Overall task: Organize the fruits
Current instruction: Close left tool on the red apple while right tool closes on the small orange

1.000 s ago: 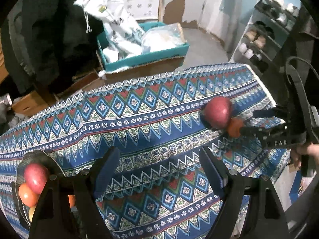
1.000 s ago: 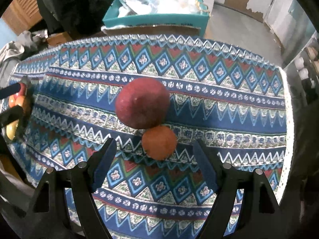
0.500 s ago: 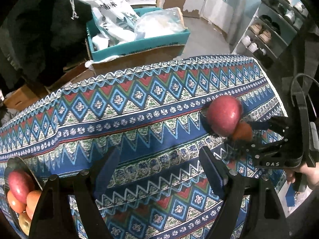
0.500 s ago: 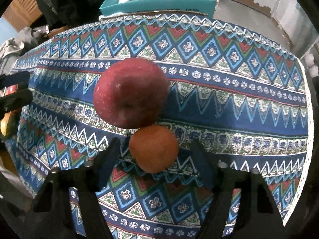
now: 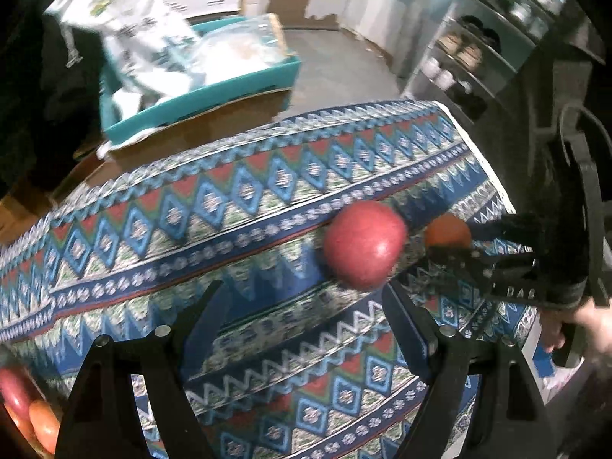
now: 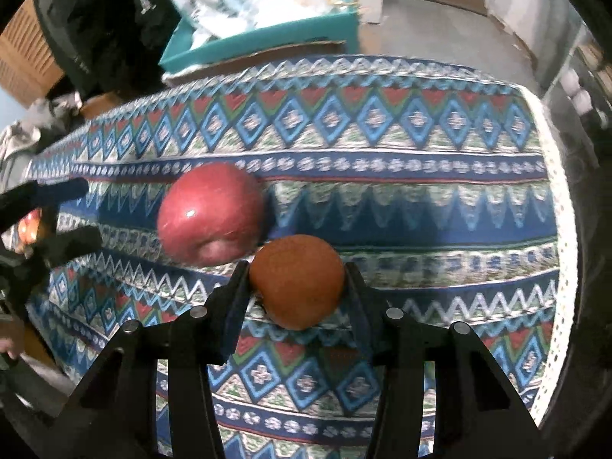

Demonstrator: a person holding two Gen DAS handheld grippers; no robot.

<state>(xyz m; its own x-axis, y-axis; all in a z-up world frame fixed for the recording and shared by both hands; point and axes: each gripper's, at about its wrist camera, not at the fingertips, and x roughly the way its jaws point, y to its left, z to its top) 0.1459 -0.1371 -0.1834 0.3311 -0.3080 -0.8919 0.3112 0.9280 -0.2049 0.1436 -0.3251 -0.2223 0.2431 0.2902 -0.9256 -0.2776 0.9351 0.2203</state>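
Note:
A red apple (image 5: 363, 244) (image 6: 212, 214) and a smaller orange (image 5: 447, 231) (image 6: 296, 281) lie side by side on the patterned tablecloth (image 5: 191, 229) near its right end. My right gripper (image 6: 296, 267) (image 5: 459, 243) is closing on the orange, its pads against both sides of it. My left gripper (image 5: 302, 290) (image 6: 65, 216) hovers open over the cloth, with the apple just beyond its right finger and nothing between its fingers. More fruit (image 5: 23, 401) (image 6: 28, 225) is piled at the table's left end.
A teal box (image 5: 199, 95) with plastic bags stands on cardboard behind the table. Right of the table is a shoe rack (image 5: 478, 49). The cloth's white-trimmed right edge (image 6: 554, 191) lies close to the orange. A hand (image 5: 585, 325) holds the right gripper.
The right gripper moved in over the orange and closed its fingers onto it. The left gripper travelled right toward the apple, so the fruit pile slid to the frame's corner.

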